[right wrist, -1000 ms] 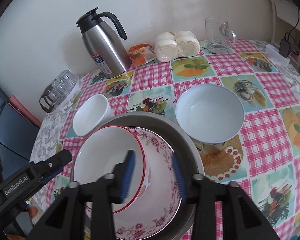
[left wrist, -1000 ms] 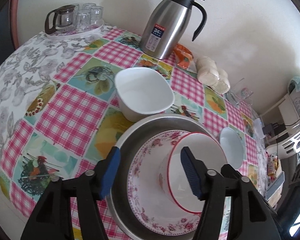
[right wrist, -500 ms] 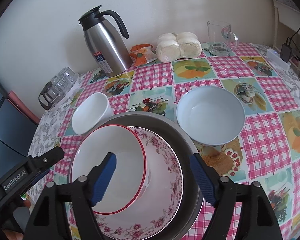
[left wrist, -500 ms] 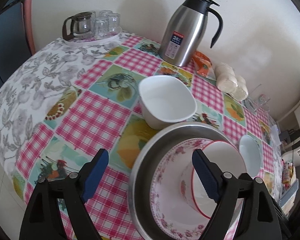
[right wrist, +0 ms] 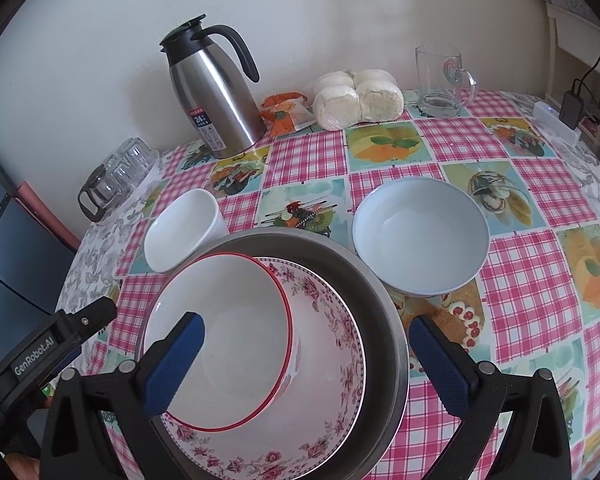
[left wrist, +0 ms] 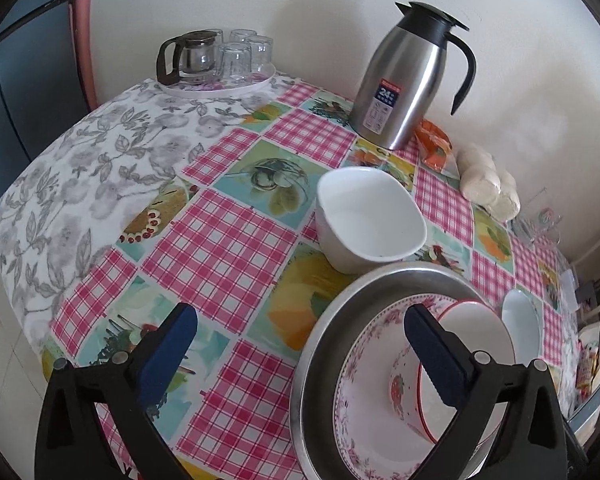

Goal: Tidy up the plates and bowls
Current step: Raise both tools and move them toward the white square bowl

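Observation:
A steel basin holds a pink floral dish, and a red-rimmed white bowl rests tilted inside it. My right gripper hovers over them, its jaws opening wide, and neither pad touches the bowl. My left gripper hangs over the basin's left rim, its jaws also opening, gripping nothing. The red-rimmed bowl lies right of its right finger. Behind the basin stands a white square bowl. A pale blue bowl sits to the basin's right.
At the back stand a steel thermos jug, an orange packet, bagged buns and a glass mug. A tray with a glass teapot and tumblers fills the far left corner. The checked tablecloth drops off at the left.
Both grippers' jaws have spread wide apart, away from the red-rimmed bowl, which stays tilted in the floral dish. The left wrist view has swung to the left.

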Action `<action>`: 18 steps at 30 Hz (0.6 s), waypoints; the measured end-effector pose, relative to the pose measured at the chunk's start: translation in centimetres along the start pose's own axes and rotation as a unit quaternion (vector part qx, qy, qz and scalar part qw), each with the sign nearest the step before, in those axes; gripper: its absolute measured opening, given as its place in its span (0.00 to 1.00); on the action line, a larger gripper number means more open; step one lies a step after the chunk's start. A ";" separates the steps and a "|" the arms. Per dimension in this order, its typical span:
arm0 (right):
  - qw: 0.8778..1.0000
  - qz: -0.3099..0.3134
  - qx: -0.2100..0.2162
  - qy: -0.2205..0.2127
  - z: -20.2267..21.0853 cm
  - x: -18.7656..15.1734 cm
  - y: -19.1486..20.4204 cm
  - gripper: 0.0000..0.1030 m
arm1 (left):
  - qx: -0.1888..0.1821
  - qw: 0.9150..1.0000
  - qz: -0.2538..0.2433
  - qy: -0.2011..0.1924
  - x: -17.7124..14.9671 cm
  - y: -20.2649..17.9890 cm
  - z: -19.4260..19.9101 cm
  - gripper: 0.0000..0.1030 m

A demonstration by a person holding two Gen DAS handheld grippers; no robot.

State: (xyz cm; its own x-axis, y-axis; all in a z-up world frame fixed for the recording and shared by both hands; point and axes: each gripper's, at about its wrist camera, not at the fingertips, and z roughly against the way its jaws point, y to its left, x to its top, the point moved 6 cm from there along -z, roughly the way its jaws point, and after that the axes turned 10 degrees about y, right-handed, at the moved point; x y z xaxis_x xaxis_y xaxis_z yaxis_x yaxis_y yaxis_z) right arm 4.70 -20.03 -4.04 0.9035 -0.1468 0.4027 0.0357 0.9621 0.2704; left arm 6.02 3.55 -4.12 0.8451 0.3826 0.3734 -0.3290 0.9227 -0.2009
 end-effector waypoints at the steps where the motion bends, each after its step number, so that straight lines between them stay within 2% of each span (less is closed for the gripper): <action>1: 1.000 0.001 0.000 -0.001 0.0 0.0 0.1 1.00 | 0.000 1.000 0.001 -0.001 0.0 0.1 0.0 1.00; 12: 0.999 0.023 0.004 -0.030 1.3 0.4 1.4 1.00 | 0.006 1.000 0.008 -0.010 0.6 0.6 0.4 1.00; 18: 0.999 0.036 0.012 -0.028 1.2 0.2 2.6 1.00 | 0.010 0.998 0.051 -0.021 1.2 2.9 1.0 1.00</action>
State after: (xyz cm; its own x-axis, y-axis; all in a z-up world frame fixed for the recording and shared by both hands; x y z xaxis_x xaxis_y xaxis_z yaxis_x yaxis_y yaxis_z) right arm 4.48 -17.80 -2.25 0.8776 -0.0899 0.4709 -0.0400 0.9651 0.2588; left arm 5.66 6.73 -3.35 0.7884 0.4766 0.3890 -0.4218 0.8790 -0.2222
